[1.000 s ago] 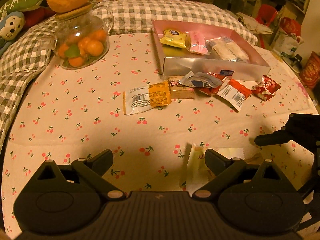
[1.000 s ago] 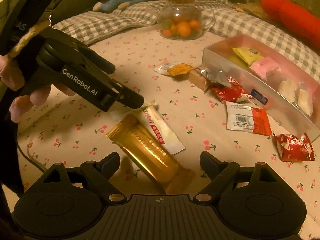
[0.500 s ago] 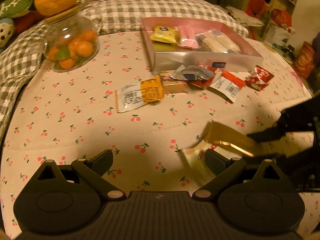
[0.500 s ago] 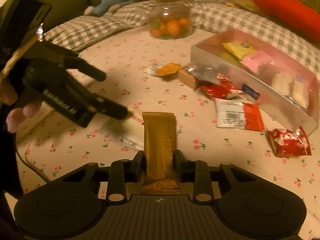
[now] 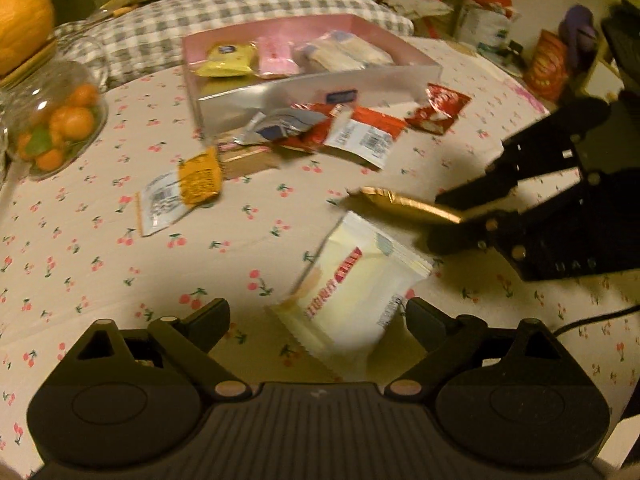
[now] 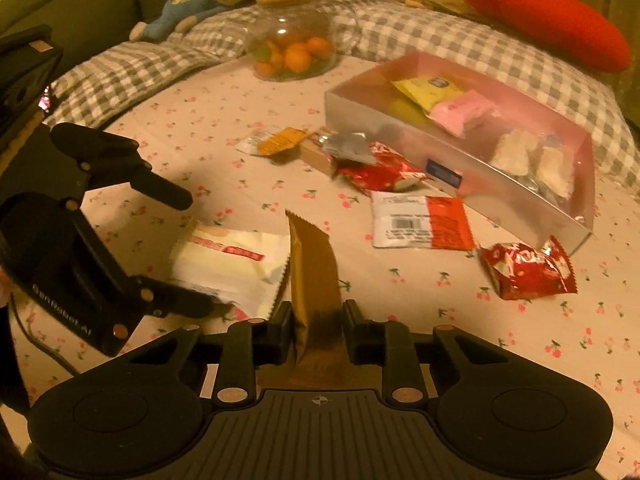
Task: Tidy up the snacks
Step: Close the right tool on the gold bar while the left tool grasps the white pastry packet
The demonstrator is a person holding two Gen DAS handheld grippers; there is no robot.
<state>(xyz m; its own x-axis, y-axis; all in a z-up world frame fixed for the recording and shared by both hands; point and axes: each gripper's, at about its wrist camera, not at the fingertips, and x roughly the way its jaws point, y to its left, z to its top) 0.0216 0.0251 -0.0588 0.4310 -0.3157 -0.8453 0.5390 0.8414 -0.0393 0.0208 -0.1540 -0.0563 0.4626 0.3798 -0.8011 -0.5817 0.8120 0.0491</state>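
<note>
We judge the long gold foil snack bar (image 6: 312, 256), clamped at its end by our closing right gripper (image 6: 316, 322), light and crushable, while our left gripper (image 5: 318, 320) is closing, wide, around the flat white wrapped snack (image 5: 352, 284) without pressing it.

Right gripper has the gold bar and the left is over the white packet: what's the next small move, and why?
Probably lower the left gripper, whose jaws are closing, onto the white packet lying between them, untouched. The right gripper already pinches the gold bar, also closing, and the pink box has room.
</note>
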